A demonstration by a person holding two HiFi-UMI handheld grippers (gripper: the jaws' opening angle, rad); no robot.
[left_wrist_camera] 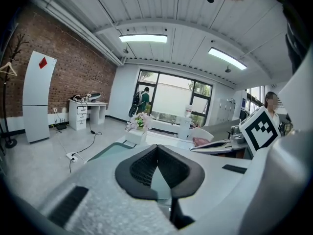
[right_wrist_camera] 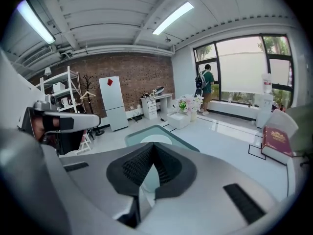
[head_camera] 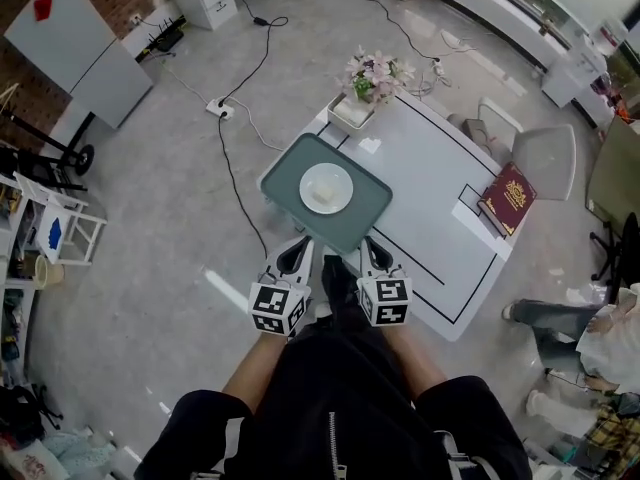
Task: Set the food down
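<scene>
A grey-green tray (head_camera: pixel 372 215) lies on the near-left corner of the white table (head_camera: pixel 440 158). On it rests a white plate (head_camera: pixel 326 188) with a small pale piece of food (head_camera: pixel 322 196). My left gripper (head_camera: pixel 297 252) and right gripper (head_camera: pixel 374 252) hover side by side just short of the tray's near edge, apart from it. Both are shut with nothing between the jaws. In the left gripper view the closed tips (left_wrist_camera: pixel 157 149) point over the tray (left_wrist_camera: pixel 108 152). The right gripper view has its closed tips (right_wrist_camera: pixel 153 146) in front of the tray (right_wrist_camera: pixel 138 134) and plate (right_wrist_camera: pixel 156 139).
A white box of pink flowers (head_camera: pixel 372 76) stands at the table's far corner, and a red book (head_camera: pixel 508 198) lies at its right edge. A grey chair (head_camera: pixel 540 153) stands behind the table. Cables and a power strip (head_camera: pixel 222 109) cross the floor at left. A person (head_camera: pixel 590 338) sits at lower right.
</scene>
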